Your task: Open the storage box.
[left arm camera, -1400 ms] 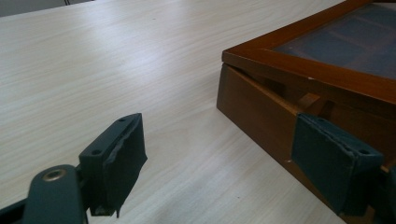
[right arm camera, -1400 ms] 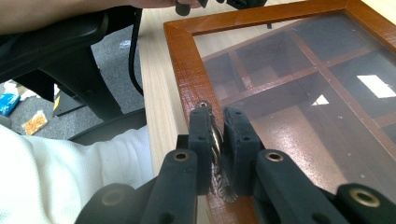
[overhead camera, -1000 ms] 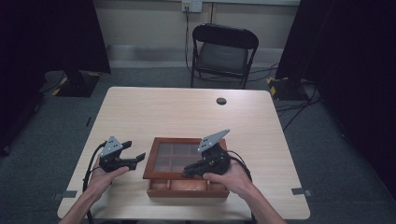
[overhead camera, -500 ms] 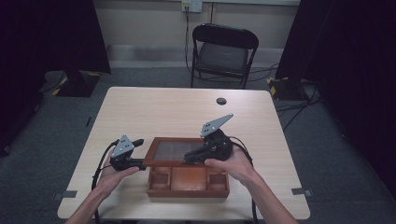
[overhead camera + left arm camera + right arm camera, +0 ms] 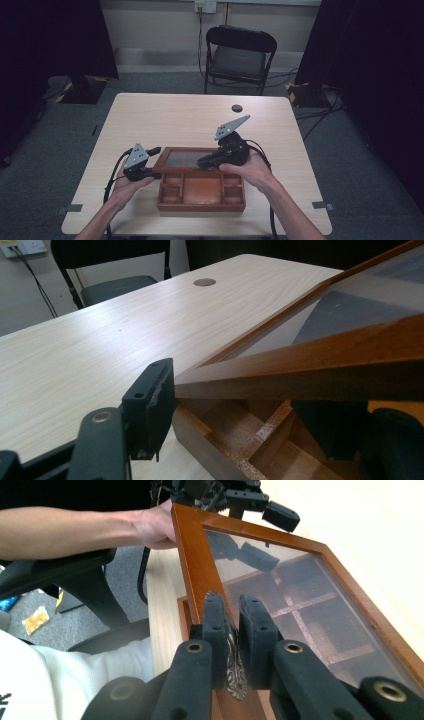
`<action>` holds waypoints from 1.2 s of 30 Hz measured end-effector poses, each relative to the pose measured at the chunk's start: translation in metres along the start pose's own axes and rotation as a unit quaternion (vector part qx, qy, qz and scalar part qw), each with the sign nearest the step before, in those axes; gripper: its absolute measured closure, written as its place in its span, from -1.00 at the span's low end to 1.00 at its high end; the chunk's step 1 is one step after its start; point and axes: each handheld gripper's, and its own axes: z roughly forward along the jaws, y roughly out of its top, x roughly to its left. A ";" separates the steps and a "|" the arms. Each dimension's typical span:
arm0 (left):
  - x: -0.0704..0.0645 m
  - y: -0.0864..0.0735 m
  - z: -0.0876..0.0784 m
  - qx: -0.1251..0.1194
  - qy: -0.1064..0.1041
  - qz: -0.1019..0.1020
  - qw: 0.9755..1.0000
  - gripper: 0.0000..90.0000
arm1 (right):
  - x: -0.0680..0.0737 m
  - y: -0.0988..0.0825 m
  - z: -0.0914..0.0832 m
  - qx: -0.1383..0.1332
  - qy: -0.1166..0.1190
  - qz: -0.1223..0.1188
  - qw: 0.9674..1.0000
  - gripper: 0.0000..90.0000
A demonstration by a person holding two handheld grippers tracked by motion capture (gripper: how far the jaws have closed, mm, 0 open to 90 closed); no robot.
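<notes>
High view: a wooden box (image 5: 201, 192) sits near the table (image 5: 165, 120) edge at 6 o'clock, glass lid (image 5: 182, 159) partly raised. The right gripper (image 5: 231, 630) is clamped on the lid's metal latch (image 5: 234, 675); the left gripper (image 5: 152, 162), jaws apart, brackets the lid's 9 o'clock corner.

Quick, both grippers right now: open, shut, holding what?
Left gripper: open, jaws astride the glass lid's corner.
Right gripper: shut on the lid's metal latch.
</notes>
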 end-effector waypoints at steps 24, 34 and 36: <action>0.000 0.004 0.007 0.007 -0.020 -0.012 1.000 -0.18 | -0.002 -0.006 -0.008 -0.033 -0.035 0.011 0.999 0.31; 0.001 0.004 0.007 0.003 -0.021 -0.009 1.000 -0.11 | -0.006 -0.022 -0.025 -0.072 -0.060 0.023 0.995 0.02; 0.001 0.004 0.007 0.002 -0.023 -0.009 1.000 -0.10 | -0.008 -0.028 -0.033 -0.084 -0.070 0.029 0.994 -0.07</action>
